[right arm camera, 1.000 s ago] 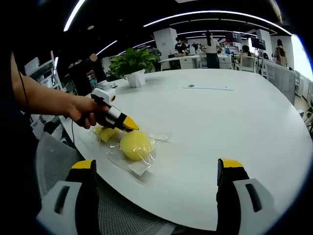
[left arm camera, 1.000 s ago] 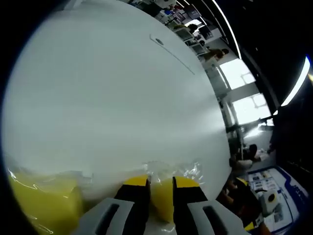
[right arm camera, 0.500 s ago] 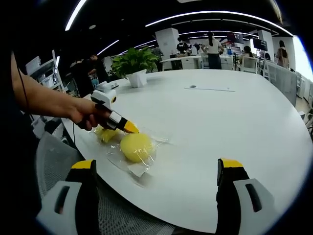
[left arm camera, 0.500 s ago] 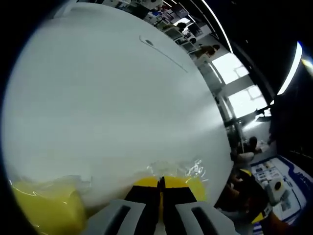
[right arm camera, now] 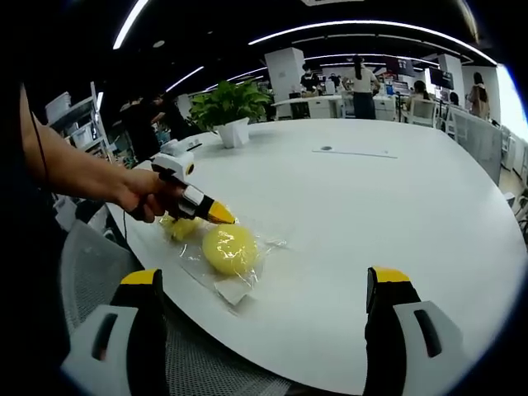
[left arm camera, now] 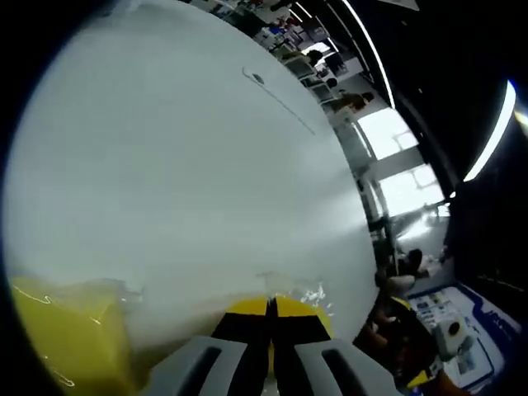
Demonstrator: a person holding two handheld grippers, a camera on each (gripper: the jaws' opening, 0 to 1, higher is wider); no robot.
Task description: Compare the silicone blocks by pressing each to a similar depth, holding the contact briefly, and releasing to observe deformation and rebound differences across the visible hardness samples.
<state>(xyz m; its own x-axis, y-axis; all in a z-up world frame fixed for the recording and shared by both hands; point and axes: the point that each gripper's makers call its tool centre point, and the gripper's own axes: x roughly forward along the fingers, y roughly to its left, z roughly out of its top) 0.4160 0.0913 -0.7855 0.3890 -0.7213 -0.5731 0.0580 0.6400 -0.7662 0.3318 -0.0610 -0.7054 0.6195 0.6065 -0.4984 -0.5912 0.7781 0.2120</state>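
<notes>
The left gripper (right arm camera: 219,215), jaws closed, slants down in the person's hand (right arm camera: 144,194) onto the round yellow silicone block (right arm camera: 228,248) (bagged in clear plastic) on the white table (right arm camera: 388,214). The right gripper (right arm camera: 264,285) hangs back, jaws wide apart

Your left gripper view sits low, skimming across the worktop (left arm camera: 181,165); your right gripper view looks from farther back at the same worktop (right arm camera: 371,214).

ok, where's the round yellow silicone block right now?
In the right gripper view the round yellow block lies in its clear bag near the white table's close edge, left of centre, with the left gripper's shut tip at its top.
</notes>
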